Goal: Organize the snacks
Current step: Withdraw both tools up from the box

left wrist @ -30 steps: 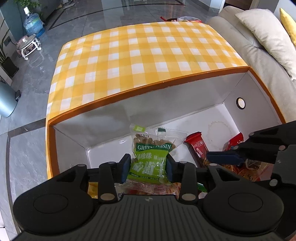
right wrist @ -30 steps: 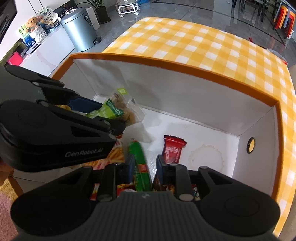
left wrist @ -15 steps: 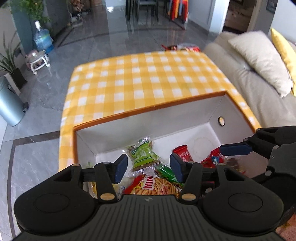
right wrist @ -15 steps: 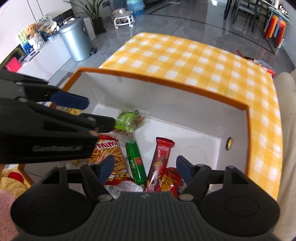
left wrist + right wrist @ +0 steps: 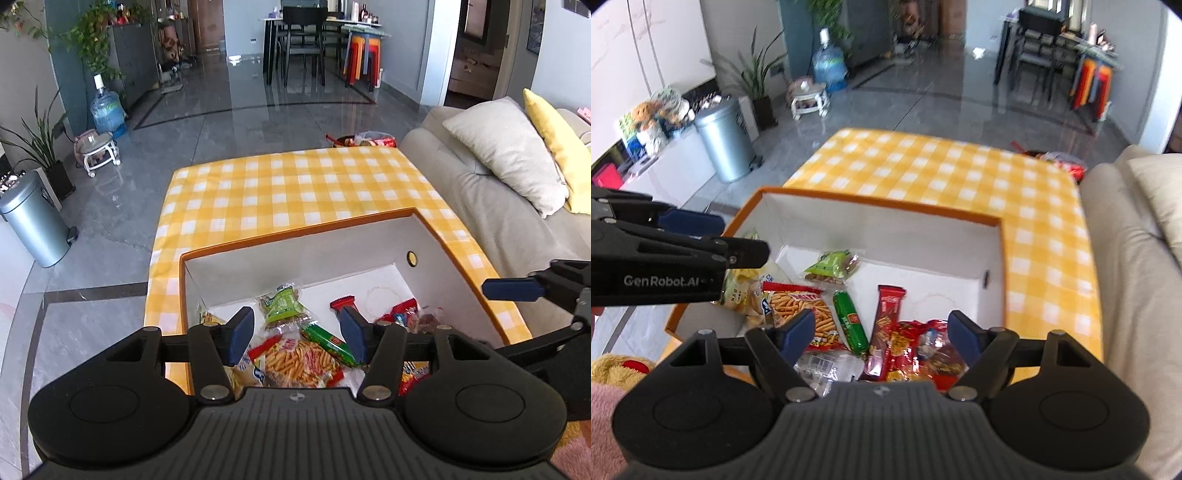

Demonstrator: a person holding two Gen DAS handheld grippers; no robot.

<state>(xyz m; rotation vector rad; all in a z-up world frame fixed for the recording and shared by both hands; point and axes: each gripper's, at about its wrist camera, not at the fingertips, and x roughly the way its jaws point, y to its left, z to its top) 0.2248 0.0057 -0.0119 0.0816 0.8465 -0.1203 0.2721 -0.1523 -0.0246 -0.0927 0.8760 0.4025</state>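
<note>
An orange-rimmed white box (image 5: 295,232) (image 5: 879,203) stands on a yellow checked table (image 5: 295,184). In it lie a green raisin bag (image 5: 286,304) (image 5: 831,266), a green bar (image 5: 327,341) (image 5: 849,321), a red bar (image 5: 343,302) (image 5: 888,314), an orange stick-snack bag (image 5: 299,362) (image 5: 801,306) and red packets (image 5: 402,314) (image 5: 923,343). My left gripper (image 5: 297,332) hangs open above the box's near side, holding nothing. To its right, my right gripper (image 5: 882,332) is opening its jaws, with nothing between them.
A beige sofa (image 5: 498,206) with cushions runs along the right of the table. More snacks (image 5: 365,139) lie at the table's far end. A metal bin (image 5: 33,221) stands on the floor at left. A plush toy (image 5: 617,365) lies near the box's left corner.
Both grippers let go, the left of the raisin bag and the right of the green bar, which now lie in the box. Both opened, rose and drew back.
</note>
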